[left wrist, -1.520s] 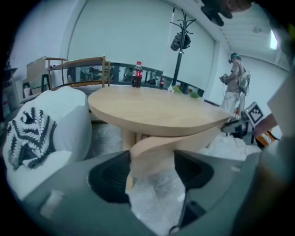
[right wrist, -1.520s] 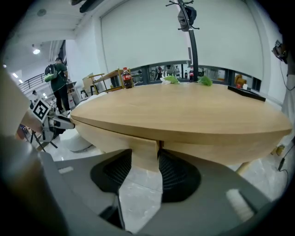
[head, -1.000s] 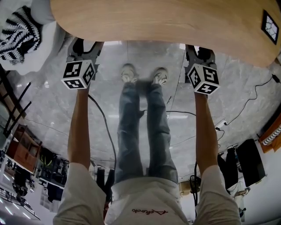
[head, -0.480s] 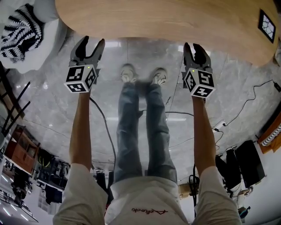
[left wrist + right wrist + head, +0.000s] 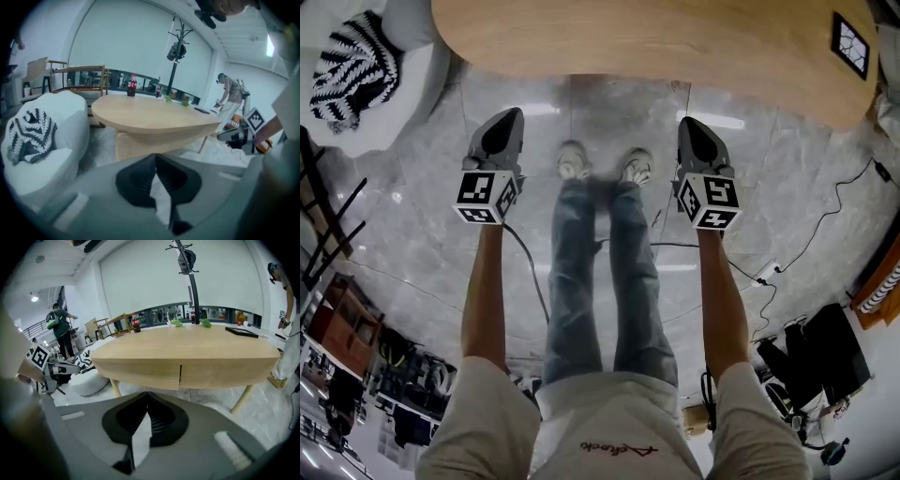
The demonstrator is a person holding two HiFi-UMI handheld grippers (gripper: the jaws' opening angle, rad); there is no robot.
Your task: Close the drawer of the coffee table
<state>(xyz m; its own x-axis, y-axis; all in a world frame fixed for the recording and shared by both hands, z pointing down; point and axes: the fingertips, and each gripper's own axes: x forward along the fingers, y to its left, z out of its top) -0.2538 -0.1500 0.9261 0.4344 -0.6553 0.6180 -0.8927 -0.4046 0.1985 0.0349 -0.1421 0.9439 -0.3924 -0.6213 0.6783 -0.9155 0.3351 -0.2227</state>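
Head view: I've got the L gripper (image 5: 504, 117) & R gripper (image 5: 692, 125) over the grey floor (image 5: 609, 112), either side of my shoes. Both sit near the coffee table (image 5: 656, 42) edge, not touching it.
L gripper view: jaws have just been closing. Tips are together, nothing btwn. Table ahead, white seat (image 5: 56, 140) at left.
R gripper view: jaws also just closing, tips now meet, empty. Drawer (image 5: 145, 373) front is flush w/ the table edge, straight ahead, clear of the gripper.

Left gripper (image 5: 508, 117), right gripper (image 5: 690, 124) — just closed empty, withdrawn.
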